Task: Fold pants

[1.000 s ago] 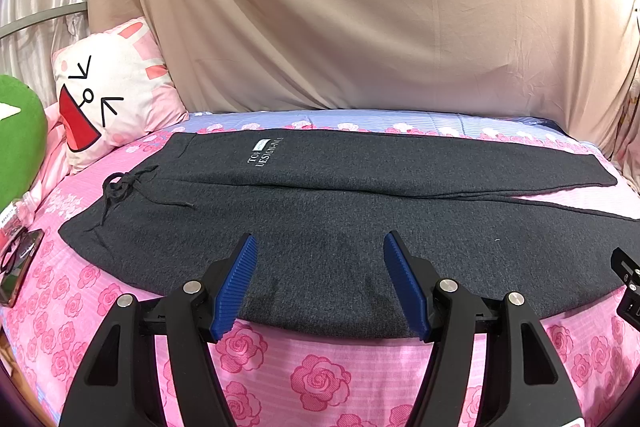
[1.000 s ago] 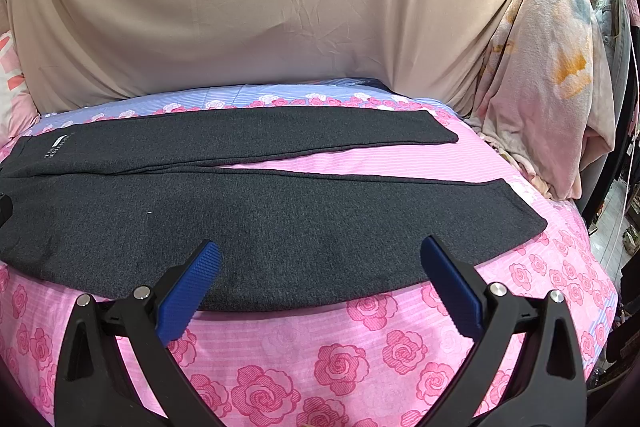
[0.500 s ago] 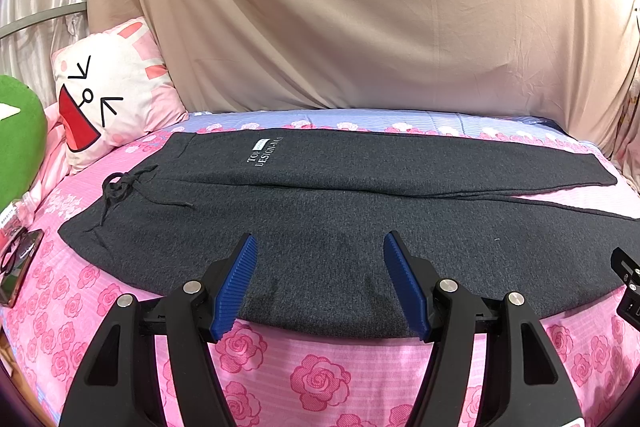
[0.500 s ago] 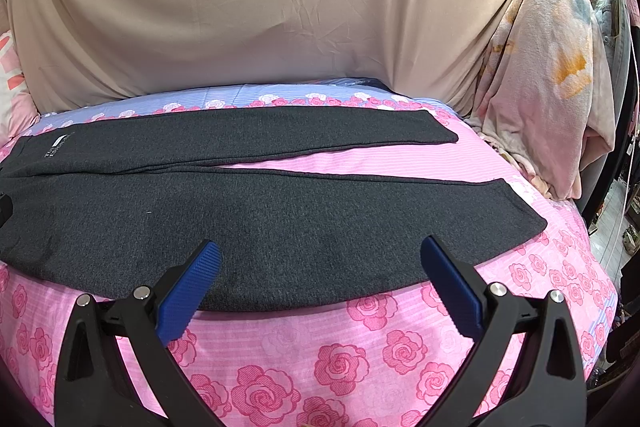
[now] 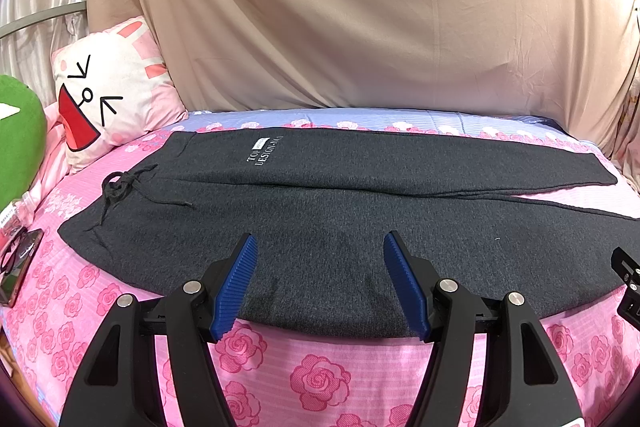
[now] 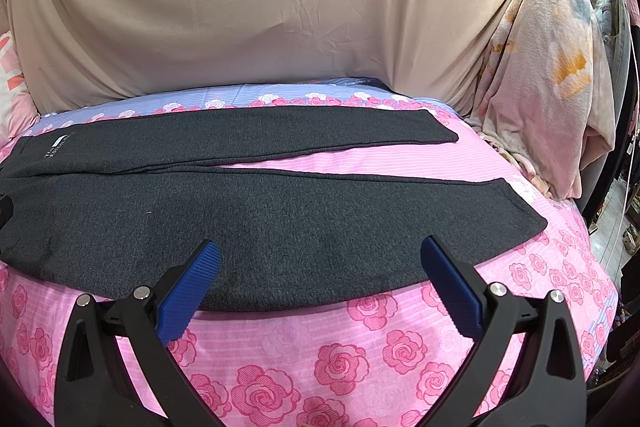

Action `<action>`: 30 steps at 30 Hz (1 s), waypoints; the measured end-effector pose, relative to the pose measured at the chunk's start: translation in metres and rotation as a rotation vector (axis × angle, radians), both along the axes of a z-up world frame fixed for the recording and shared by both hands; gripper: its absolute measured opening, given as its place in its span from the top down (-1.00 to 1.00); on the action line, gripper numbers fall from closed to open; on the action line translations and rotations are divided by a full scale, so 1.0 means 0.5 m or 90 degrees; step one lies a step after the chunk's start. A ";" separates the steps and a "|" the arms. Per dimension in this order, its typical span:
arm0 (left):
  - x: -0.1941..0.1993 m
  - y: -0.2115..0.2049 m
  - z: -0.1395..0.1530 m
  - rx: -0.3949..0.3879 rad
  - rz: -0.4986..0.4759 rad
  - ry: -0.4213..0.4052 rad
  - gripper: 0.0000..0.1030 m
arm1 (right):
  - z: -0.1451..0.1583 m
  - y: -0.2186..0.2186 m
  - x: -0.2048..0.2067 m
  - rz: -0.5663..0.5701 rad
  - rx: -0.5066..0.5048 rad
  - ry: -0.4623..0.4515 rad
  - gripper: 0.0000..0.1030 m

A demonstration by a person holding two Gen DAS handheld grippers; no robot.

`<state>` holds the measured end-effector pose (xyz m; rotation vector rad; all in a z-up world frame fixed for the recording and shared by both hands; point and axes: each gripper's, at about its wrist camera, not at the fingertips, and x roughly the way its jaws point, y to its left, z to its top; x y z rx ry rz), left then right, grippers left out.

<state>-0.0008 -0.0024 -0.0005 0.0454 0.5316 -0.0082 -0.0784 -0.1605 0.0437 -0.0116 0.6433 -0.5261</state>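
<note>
Dark grey knit pants (image 5: pixel 320 227) lie flat, unfolded, on pink rose-print bed (image 5: pixel 320 379); left claw (image 5: pixel 318 283) and right claw (image 6: pixel 320 287) hover open, empty, above near hem; first fold pending; next move likely requires gripping near edge.

Black clamp-style grippers with blue pads

The left gripper (image 5: pixel 318 247) and right gripper (image 6: pixel 320 253) each have 2 glossy black plastic arms with triangular cut-outs, silver round pivot screws, and ribbed blue fingertips (image 5: pixel 236 287) angled outward.
</note>
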 end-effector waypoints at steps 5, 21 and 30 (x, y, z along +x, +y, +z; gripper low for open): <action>0.001 0.001 0.000 0.000 0.000 0.000 -0.23 | 0.000 0.001 0.000 0.000 0.000 0.000 -0.91; 0.008 0.051 0.008 -0.098 -0.045 0.036 -0.80 | -0.013 -0.093 0.009 0.090 0.191 0.003 -0.91; 0.257 0.282 0.107 -0.152 0.044 0.082 -0.79 | 0.058 -0.430 0.161 -0.031 0.109 0.047 -0.91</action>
